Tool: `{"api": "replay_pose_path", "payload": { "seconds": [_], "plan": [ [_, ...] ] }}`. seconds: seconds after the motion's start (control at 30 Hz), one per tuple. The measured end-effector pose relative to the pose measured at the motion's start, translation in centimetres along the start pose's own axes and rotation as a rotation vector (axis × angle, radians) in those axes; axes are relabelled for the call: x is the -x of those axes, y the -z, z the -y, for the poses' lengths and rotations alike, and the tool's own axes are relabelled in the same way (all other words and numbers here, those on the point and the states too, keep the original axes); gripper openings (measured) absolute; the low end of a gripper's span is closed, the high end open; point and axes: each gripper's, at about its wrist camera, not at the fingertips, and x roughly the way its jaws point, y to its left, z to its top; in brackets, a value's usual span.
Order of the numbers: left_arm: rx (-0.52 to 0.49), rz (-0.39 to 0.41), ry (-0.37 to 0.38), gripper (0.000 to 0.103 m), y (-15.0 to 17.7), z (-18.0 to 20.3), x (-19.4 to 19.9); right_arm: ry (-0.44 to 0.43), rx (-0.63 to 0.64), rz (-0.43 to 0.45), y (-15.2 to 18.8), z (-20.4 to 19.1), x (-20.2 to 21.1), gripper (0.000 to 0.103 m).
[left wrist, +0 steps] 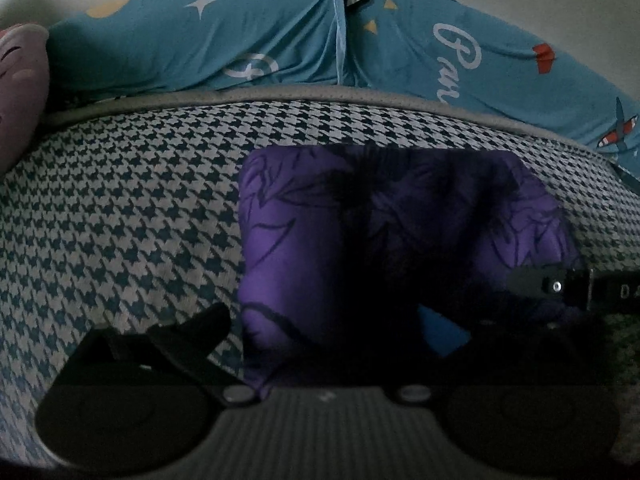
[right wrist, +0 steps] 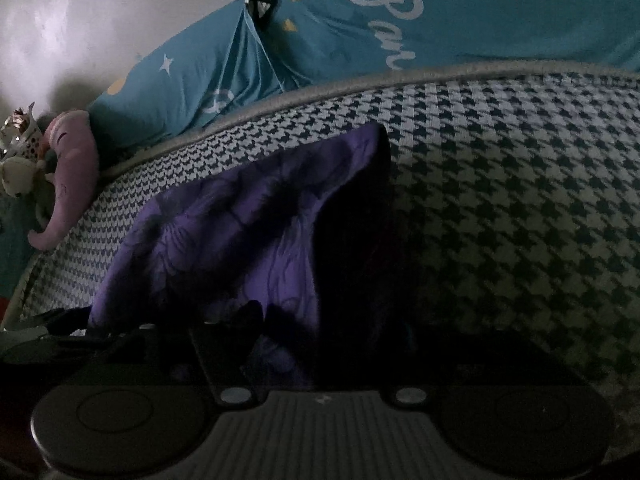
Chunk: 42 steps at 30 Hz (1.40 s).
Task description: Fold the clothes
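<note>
Folded purple garment (left wrist: 400, 240) on houndstooth mat (left wrist: 120, 208)

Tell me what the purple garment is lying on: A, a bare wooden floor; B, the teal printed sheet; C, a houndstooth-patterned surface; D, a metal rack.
C: the purple garment rests on the dark-and-white houndstooth surface, with the teal printed sheet beyond its grey edge.
</note>
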Motion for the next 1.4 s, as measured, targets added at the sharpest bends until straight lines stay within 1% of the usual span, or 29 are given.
{"api": "replay_pose_path", "payload": {
  "seconds": [0.3,0.6,0.7,0.77,0.8,0.83,0.9,0.97,1.03,1.1,1.2,1.3,1.4],
  "plan": [
    [-0.009,-0.021,0.012,0.103,0.0,0.5,-1.1,-0.016,-0.049,-0.030,-0.1,0.4,-0.8,0.069],
    [-0.005,-0.033,0.032,0.103,0.0,0.5,-1.6,-0.007,-0.038,-0.029,-0.4,-0.4,-1.7,0.069],
    [-0.004,-0.035,0.043,0.103,0.0,0.5,-1.8,-0.007,-0.033,-0.026,-0.4,-0.7,-1.9,0.063],
    [-0.009,-0.033,0.046,0.102,0.0,0.6,-1.8,-0.016,-0.030,-0.027,-0.5,-0.9,-2.0,0.052],
    [-0.012,-0.031,0.047,0.101,0.0,0.7,-1.8,-0.025,-0.026,-0.028,-0.5,-1.0,-2.1,0.048],
    [-0.016,-0.028,0.050,0.099,0.1,0.8,-1.8,-0.030,-0.019,-0.027,-0.5,-1.2,-2.1,0.042],
    [-0.021,-0.017,0.052,0.093,0.1,0.9,-1.6,-0.032,0.002,-0.021,-0.4,-1.7,-2.1,0.037],
    [-0.019,-0.010,0.052,0.089,0.1,0.8,-1.6,-0.032,0.033,-0.010,-0.3,-2.1,-1.9,0.029],
    [-0.022,0.001,0.057,0.081,0.1,0.8,-1.4,-0.029,0.058,0.003,-0.3,-2.5,-1.6,0.027],
    [-0.030,0.016,0.061,0.069,0.1,0.8,-1.1,-0.021,0.075,0.019,-0.3,-2.8,-1.3,0.025],
    [-0.018,0.031,0.063,0.059,0.1,0.4,-0.9,-0.008,0.105,0.044,-0.1,-3.5,-0.8,0.024],
    [-0.008,0.040,0.065,0.054,0.1,0.1,-0.7,0.000,0.130,0.062,0.1,-4.1,-0.6,0.024],
    [0.001,0.043,0.063,0.050,0.0,0.0,-0.5,0.002,0.144,0.077,0.1,-4.5,-0.3,0.023]
  ]
}}
